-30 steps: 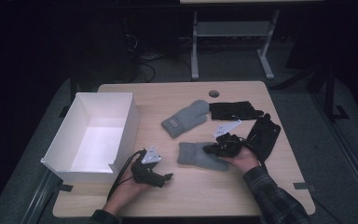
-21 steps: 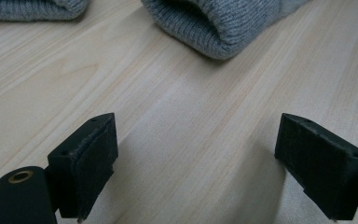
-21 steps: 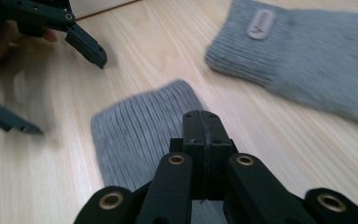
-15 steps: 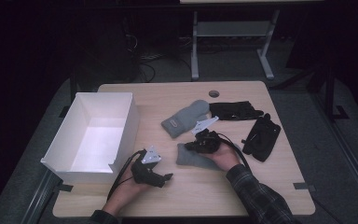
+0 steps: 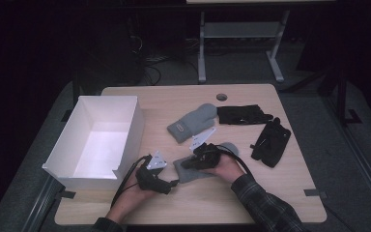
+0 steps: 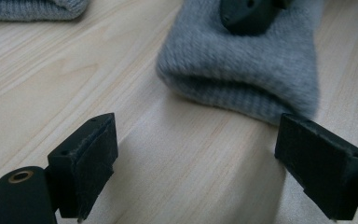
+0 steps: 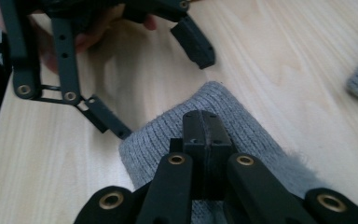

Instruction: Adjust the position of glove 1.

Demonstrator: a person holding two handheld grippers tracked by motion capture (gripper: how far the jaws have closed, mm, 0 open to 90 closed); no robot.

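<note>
A grey knit mitten [image 5: 189,173] lies on the wooden table [image 5: 270,193] in front of the person. My right gripper [image 5: 187,164] rests on top of it, jaws shut together with nothing between them; in the right gripper view [image 7: 203,128] the closed pads press down on the mitten [image 7: 168,135]. My left gripper [image 5: 172,183] sits just left of the mitten's cuff, and the left gripper view [image 6: 209,172] shows it open and empty, with the mitten [image 6: 242,70] a short way ahead. From the right gripper's side, the left gripper [image 7: 164,95] faces the cuff.
A white open box [image 5: 125,140] stands at the table's left. A second grey mitten [image 5: 193,123] lies behind the grippers. Two black gloves [image 5: 244,114] [image 5: 270,140] lie to the right, and a round cable hole [image 5: 221,96] is near the far edge.
My right hand has slid left from beside the black glove, across the mitten, toward the left gripper. The left hand has stayed put.
</note>
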